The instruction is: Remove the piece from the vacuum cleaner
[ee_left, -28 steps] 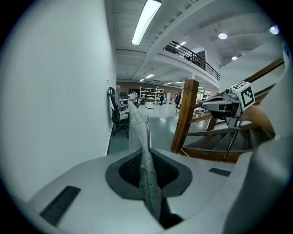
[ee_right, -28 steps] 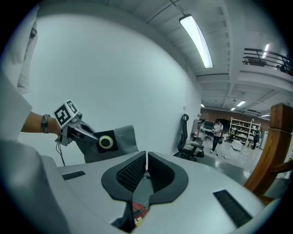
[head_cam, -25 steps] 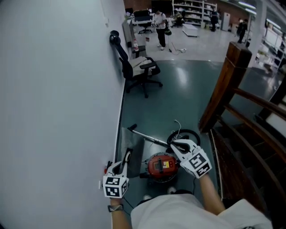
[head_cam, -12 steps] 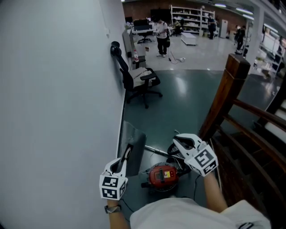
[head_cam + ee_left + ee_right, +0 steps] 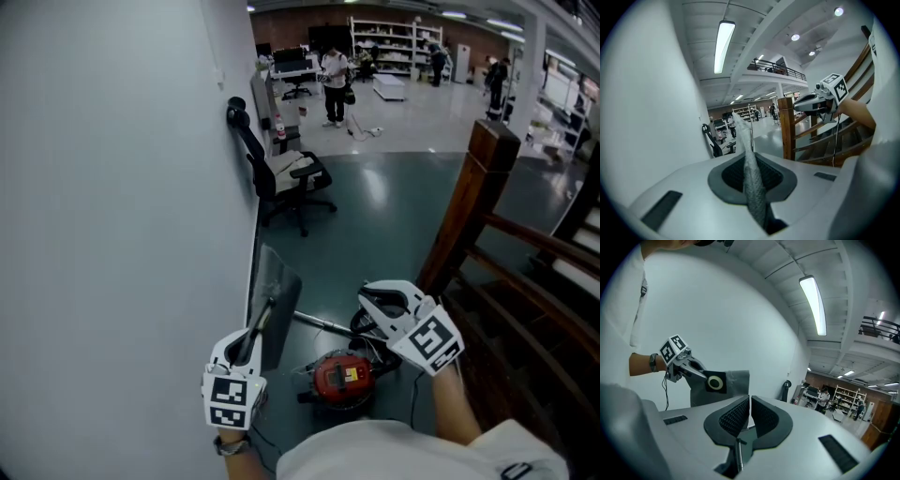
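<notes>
both hands have come up from the floor in the last second, and the piece has come up with them: the left gripper (image 5: pixel 263 322) is now well above the red vacuum cleaner (image 5: pixel 342 377), which sits on the dark floor (image 5: pixel 375 225) close to the person's feet, and the grey dust bag (image 5: pixel 277 292) that a second ago lay low beside the machine now stands up off the gripper against the white wall (image 5: pixel 122 206). the left gripper's jaws are pinched tight on an edge of that bag, the cloth running up from between the pads; from the right gripper view the whole bag shows in the air, flat and limp, with a black collar patch and a pale ring on it, joined to nothing. the right gripper (image 5: pixel 366 294) has risen too, away from the black hose and the metal wand (image 5: pixel 323 323) it was down among, and its jaws are closed together with nothing that can be made out between them. judging by this, the bag looks clear of the cleaner, so the removal itself seems done; what is likely left is carrying the bag off and putting it down, and since it hangs from one thin edge, a slip from the pads is the risk to watch
</notes>
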{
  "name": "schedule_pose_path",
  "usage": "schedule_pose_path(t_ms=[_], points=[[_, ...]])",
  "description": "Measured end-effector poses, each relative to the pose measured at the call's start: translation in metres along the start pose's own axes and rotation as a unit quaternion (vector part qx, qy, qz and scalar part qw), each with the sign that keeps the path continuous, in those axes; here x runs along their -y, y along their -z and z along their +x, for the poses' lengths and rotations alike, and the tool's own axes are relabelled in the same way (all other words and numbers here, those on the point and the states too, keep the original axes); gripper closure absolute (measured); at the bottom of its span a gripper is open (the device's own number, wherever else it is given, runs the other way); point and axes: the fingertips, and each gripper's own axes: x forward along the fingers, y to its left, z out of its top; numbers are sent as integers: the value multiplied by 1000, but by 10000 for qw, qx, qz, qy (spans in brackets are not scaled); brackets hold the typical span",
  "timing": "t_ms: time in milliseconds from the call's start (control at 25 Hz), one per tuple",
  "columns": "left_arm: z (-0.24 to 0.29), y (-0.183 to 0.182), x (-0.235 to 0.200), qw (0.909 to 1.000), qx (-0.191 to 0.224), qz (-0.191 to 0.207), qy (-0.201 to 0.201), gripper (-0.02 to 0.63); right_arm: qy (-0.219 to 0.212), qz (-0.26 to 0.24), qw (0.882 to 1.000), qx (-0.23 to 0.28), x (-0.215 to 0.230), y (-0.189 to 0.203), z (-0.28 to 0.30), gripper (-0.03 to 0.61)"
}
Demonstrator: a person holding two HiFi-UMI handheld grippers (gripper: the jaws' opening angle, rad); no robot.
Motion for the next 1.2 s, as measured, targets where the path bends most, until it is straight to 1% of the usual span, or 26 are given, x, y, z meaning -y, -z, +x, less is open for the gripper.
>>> schedule_pose_path(t_ms=[240, 720, 960, 1200], points=[[-1, -14, 5, 9998, 183, 109, 61, 589, 50, -19, 9999, -120, 1, 0, 0, 549], [-4, -13, 16, 9998, 139, 123, 55, 589, 14, 37, 9997, -231, 0, 12, -4, 549], [-7, -13, 18, 9999, 122, 109, 43, 589, -56, 33, 9993, -367, -2, 18, -6, 551], [-6, -12, 23, 9999, 98, 121, 74, 589, -8, 72, 9992, -382, 0, 19, -11, 551]])
